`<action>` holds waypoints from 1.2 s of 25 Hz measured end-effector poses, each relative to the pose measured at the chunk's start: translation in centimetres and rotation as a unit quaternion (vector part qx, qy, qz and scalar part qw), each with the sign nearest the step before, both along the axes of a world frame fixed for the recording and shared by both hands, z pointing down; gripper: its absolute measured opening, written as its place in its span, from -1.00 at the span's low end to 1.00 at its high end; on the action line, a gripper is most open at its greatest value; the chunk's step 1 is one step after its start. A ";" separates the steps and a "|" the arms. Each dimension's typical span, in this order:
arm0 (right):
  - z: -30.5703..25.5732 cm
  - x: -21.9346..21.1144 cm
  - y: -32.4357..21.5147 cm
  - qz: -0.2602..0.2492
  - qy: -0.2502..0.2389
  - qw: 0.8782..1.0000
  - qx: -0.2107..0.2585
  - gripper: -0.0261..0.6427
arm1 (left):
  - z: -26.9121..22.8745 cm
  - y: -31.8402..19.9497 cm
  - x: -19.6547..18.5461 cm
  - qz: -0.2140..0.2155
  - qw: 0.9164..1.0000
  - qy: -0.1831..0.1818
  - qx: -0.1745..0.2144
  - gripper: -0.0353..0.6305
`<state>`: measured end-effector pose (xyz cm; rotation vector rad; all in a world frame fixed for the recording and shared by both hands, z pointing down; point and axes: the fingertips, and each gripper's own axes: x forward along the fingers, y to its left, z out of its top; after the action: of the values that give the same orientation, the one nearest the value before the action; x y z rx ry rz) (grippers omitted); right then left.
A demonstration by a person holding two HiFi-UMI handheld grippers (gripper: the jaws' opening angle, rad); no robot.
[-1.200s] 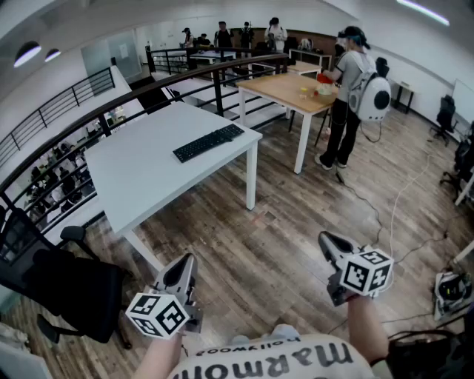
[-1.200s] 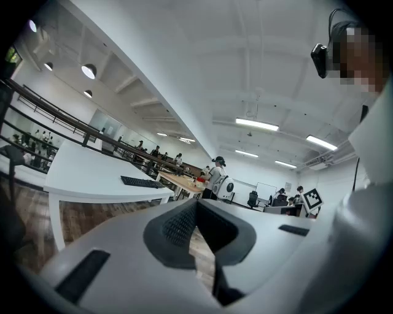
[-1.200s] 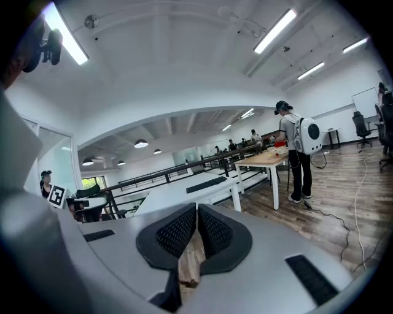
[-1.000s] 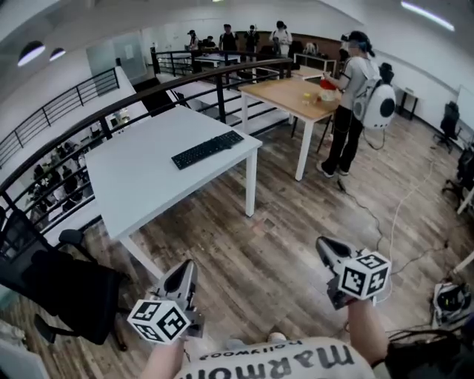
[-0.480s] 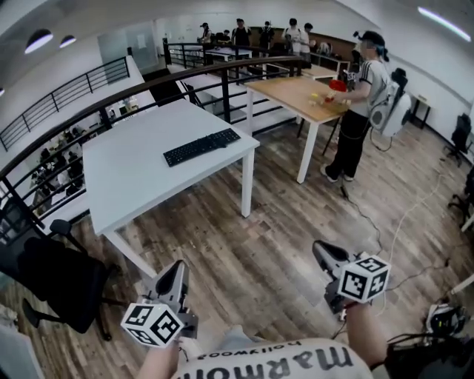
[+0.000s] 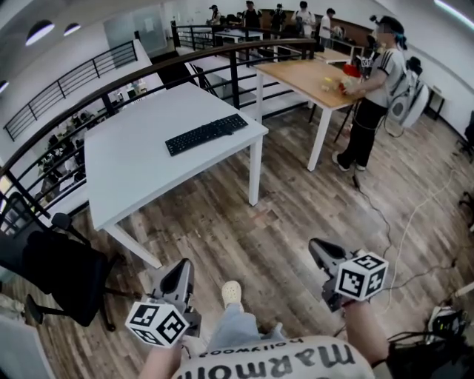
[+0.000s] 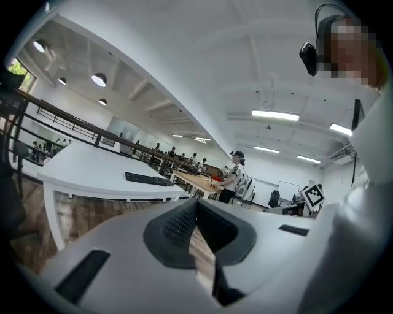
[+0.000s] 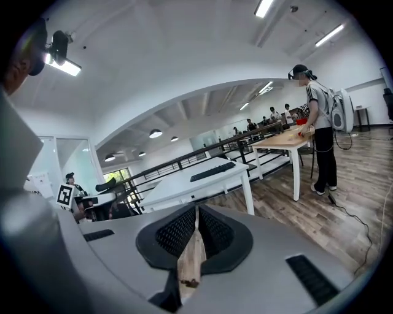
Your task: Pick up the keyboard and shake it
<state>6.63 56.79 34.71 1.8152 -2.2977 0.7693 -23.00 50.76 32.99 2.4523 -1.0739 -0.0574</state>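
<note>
The keyboard lies on the white worktop (near its far edge); the left gripper and right gripper, both closed and empty, hang well short of it.

A white worktop stands on a wooden plank floor, beside a curved black railing. Behind it, further right, is a light wooden worktop, and a person with a white backpack stands at its right end. A black office chair is at the lower left. A thin cable lies across the floor on the right. More people stand far in the back.
</note>
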 end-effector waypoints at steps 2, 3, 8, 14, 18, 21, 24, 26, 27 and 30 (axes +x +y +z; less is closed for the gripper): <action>0.3 -0.1 -2.0 -0.006 0.002 1.000 0.002 -0.79 | 0.5 -2.0 0.3 -0.002 1.000 0.003 -0.005 -0.89; 0.4 -0.1 -3.0 -0.007 0.003 1.000 0.001 -0.79 | 0.7 -3.1 0.3 -0.003 1.000 0.007 -0.007 -0.89; 0.8 0.8 -8.6 0.008 -0.001 1.000 -0.008 -0.79 | 1.2 -9.5 0.9 -0.002 1.000 0.018 -0.015 -0.89; 0.3 0.7 -17.4 0.011 0.006 1.000 -0.008 -0.79 | 0.4 -18.4 2.1 0.017 1.000 0.026 -0.007 -0.89; -0.7 0.6 -23.0 0.011 0.011 1.000 -0.001 -0.79 | -0.8 -23.5 2.5 0.025 0.999 0.027 0.004 -0.89; -0.8 0.4 -26.5 0.011 0.012 1.000 0.002 -0.79 | -1.0 -26.7 2.4 0.026 0.999 0.029 0.007 -0.89; -0.7 -0.4 -30.1 0.009 0.012 1.000 0.007 -0.79 | -0.8 -30.0 1.5 0.025 0.999 0.030 0.011 -0.89; -0.5 -1.1 -32.2 0.006 0.013 1.000 0.011 -0.79 | -0.7 -32.0 1.0 0.023 0.999 0.031 0.015 -0.89; -0.4 -1.3 -33.0 0.004 0.014 1.000 0.012 -0.79 | -0.6 -32.7 0.9 0.023 0.999 0.031 0.016 -0.89; 0.0 -1.8 -34.2 0.003 0.018 1.000 0.007 -0.79 | -0.1 -34.0 0.8 0.023 0.999 0.032 0.009 -0.89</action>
<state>4.87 22.56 34.67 1.8273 -2.2832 0.7175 -22.24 16.79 32.94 2.4733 -0.9925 -0.1317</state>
